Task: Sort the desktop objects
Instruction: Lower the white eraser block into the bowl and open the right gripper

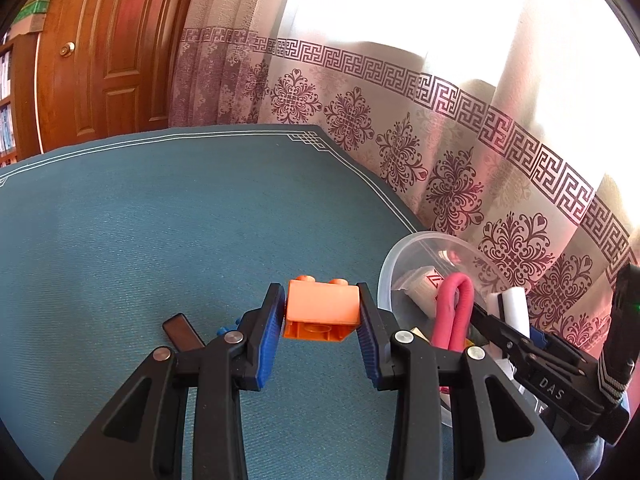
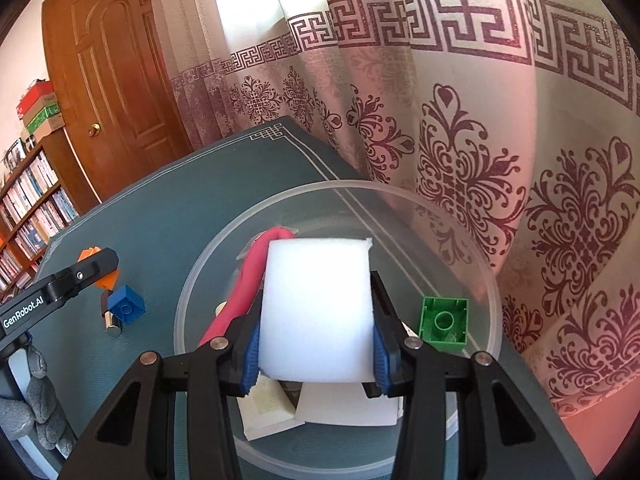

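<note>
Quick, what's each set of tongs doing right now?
Left tongs: closed on the orange brick.
Right tongs: closed on the white foam block.

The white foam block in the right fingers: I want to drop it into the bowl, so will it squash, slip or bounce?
The white foam block looks soft and light, probably landing gently. Its edges bulge slightly at the blue pads, so likely squashy, not slippery. The clear bowl below should catch it.

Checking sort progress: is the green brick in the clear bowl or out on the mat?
In. The green brick lies inside the rim of the clear bowl, tipped on its side with its hollow underside facing the right wrist camera.
</note>
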`<state>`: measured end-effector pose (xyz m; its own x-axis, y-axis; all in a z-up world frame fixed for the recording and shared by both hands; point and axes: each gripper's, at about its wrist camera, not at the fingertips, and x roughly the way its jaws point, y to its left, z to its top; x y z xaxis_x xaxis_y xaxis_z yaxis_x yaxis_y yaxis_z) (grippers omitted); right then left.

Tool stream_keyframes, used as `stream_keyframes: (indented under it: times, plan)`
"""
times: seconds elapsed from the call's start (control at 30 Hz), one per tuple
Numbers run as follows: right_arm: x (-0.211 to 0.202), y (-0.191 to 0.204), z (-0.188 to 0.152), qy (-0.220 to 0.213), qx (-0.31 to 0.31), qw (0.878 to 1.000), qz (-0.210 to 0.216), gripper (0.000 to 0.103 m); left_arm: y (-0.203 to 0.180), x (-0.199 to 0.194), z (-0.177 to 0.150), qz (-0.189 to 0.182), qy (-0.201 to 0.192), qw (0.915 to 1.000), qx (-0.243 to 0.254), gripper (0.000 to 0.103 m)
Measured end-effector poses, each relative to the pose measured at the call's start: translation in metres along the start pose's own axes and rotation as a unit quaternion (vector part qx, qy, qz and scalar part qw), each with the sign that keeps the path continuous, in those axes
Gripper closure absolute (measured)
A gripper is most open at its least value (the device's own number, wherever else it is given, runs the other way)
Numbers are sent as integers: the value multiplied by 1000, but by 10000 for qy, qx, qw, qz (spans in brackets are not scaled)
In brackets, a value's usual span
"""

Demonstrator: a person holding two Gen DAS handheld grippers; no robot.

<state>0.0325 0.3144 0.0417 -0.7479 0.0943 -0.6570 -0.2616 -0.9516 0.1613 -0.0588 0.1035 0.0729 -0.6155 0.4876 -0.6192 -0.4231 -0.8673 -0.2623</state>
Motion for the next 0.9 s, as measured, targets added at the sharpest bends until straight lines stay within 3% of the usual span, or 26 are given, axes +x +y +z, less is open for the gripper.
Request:
stream_keyframes:
  times: [0.47,0.63,0.9]
  plan:
    - [10,-5,3,25,28,9998,-171,53,-10,2,-4,-75,58,9999,132,65]
    - [-3,-10,2,-141,142,9996,-191,28,-14,3,-7,-106,63,9998,168,65]
    - [-27,-17,-6,-303,173,9992,-211,28,-20,3,-10,-155,94,9995,268,65]
